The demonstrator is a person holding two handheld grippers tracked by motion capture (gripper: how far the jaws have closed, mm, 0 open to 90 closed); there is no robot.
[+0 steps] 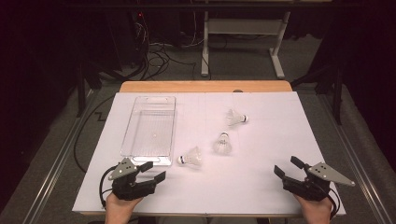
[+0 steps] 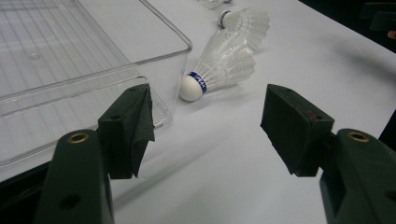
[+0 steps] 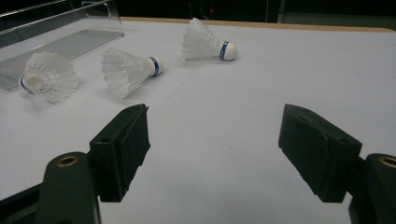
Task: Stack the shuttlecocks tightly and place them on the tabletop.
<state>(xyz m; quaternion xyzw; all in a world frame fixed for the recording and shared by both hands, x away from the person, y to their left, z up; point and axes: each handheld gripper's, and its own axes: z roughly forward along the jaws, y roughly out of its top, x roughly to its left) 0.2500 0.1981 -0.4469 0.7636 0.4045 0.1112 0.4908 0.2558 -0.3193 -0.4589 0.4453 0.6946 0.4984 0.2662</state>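
1. Gaping wide and empty, the left gripper had its jaws aimed at the nearest white feathered shuttlecock.
2. That shuttlecock lay on the white worktop, just beside the clear plastic tray.
3. The right gripper rested with its jaws spread, holding nothing.

High view overhead facing forward, 2 gripper views low, sharing shuttlecocks

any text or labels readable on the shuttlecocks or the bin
Nearest shuttlecock: white print on the blue band around its cork, too blurred to read.
Middle shuttlecock: blue band, print too small to read.
Far shuttlecock: blue band with white marks, unreadable.
Clear bin: no text visible.
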